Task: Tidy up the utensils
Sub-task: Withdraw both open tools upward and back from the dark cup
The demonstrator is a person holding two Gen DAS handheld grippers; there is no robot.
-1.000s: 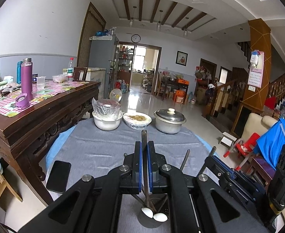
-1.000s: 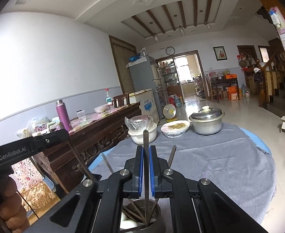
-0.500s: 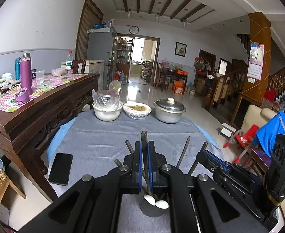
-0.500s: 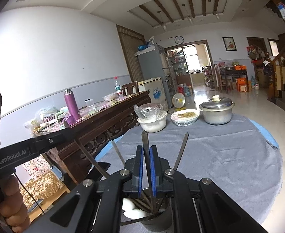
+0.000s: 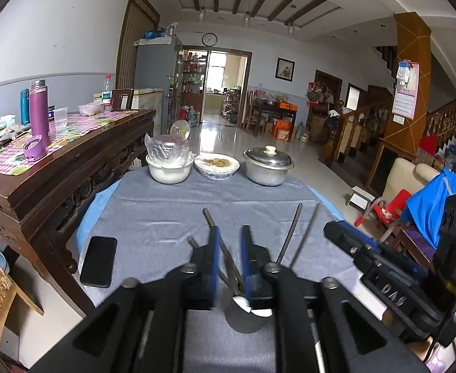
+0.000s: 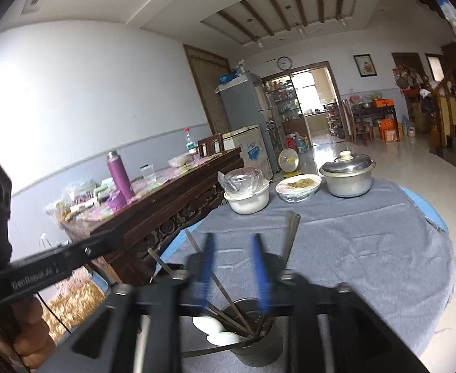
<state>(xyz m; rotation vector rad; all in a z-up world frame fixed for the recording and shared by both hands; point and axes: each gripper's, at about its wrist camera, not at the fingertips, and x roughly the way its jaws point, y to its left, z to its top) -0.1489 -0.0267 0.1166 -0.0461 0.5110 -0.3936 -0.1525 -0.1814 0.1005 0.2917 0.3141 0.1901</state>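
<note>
Both grippers have just been opening: the left gripper (image 5: pixel 229 250) and the right gripper (image 6: pixel 231 265) now stand released, their flat blue pads parted around thin dark metal utensils (image 5: pixel 225 255) that lean free in the round dark holder (image 5: pixel 243 318) on the grey, napped tablecloth (image 5: pixel 166 214). Two glossy white spoon bowls (image 6: pixel 218 331) lie against the holder's rim. A second ago each pair of pads was clamped on an upright handle; those handles now tilt loosely, and the right gripper's view is blurred.
</note>
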